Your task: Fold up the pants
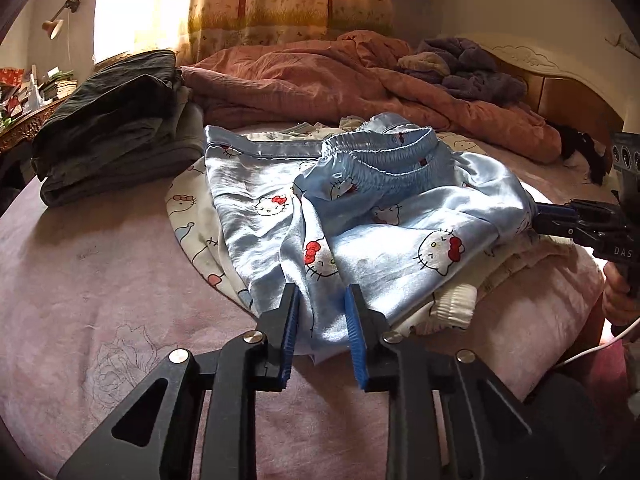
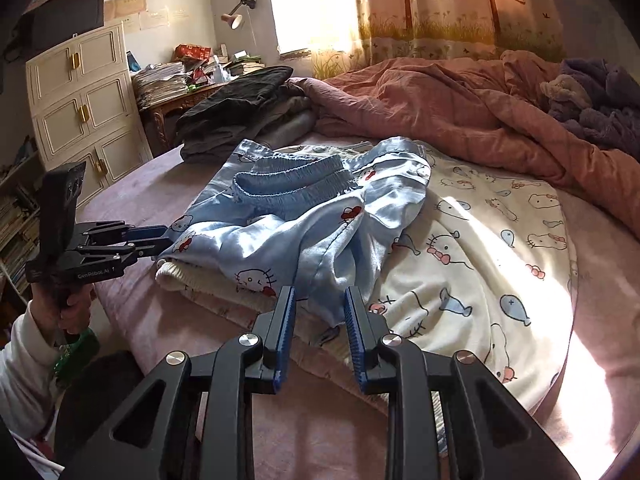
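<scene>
Two grippers, one in each of my hands, both bite the near edge of the pants, and that is deliberate: holding the edge at two spots well apart should keep the slippery blue cloth from sagging in the middle when I lift it. My left gripper has its blue pads closed in on a bunched fold at the edge nearest me, the cloth filling the gap between them. My right gripper pinches a hanging corner the same way. Seen from the opposite hand, each tool looks narrowed down on the cloth, not spread. The pants lie crumpled on a white printed cloth in the middle of the bed, with the waistband lying on top towards the far side, so I judge them partly doubled over and not yet neat. A stack of dark folded clothes sits at the far left, probably where these will end up. The quilt is heaped behind, well clear of my working patch.
</scene>
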Motion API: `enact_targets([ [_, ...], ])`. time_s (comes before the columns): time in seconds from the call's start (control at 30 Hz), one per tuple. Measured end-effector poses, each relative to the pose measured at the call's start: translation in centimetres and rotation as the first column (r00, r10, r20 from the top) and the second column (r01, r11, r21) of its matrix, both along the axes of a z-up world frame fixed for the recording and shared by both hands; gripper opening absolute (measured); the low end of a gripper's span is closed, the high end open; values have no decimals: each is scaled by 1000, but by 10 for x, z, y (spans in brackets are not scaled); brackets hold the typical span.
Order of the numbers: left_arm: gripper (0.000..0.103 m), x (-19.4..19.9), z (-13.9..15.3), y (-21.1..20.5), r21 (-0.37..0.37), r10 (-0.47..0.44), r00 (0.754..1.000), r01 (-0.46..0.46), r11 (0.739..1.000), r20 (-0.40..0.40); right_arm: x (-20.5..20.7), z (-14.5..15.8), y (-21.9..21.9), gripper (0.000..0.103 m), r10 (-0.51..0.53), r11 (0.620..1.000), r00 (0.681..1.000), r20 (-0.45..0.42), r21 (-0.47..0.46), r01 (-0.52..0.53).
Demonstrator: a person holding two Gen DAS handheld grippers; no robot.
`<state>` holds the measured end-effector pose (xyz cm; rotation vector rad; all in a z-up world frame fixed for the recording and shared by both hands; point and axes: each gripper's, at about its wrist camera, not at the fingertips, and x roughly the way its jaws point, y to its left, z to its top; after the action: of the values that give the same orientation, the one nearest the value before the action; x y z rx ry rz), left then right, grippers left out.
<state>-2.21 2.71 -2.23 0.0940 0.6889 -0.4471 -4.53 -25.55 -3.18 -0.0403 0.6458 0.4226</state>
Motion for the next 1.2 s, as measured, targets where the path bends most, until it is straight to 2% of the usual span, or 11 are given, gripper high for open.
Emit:
enact_targets([
  [0.07,8,-1,1,-2,14,12,1000,-12,1000,2,1,-3,2,23,-20,1000,1000,3,-12,20],
  [0.13,1,-2,2,-1,33,40,999,-40,999,12,5,-6,5,4,-43,998,999,-6,-43,43],
  [0.33,1,-16,12,7,70,108,990,-114,991,92,-4,4,8,3,-124,982,987,97,-134,137],
  [0.43,1,-22,21,12,54,103,989,-109,993,105,-11,17,2,3,-156,976,978,141,-127,174],
  [0.53,1,-27,20,13,59,96,990,-103,993,107,-12,20,-2,3,-159,976,978,137,-125,176],
  [0.7,1,-42,6,15,61,74,993,-80,995,89,-17,-1,-3,3,-137,980,988,77,-133,146],
  [0.9,2,-55,-5,18,60,44,994,-50,997,97,-37,-10,-8,3,-114,980,987,113,-153,131],
  [1.0,6,-58,-7,16,76,50,993,-59,995,109,-39,-10,-15,3,-131,979,986,106,-141,145],
  [1.07,12,-60,-1,17,57,44,991,-51,997,125,-40,-5,-21,3,-134,985,986,101,-100,144],
  [1.2,13,-59,28,15,-48,46,985,-38,998,167,-39,15,-19,4,-143,988,979,143,-36,149],
])
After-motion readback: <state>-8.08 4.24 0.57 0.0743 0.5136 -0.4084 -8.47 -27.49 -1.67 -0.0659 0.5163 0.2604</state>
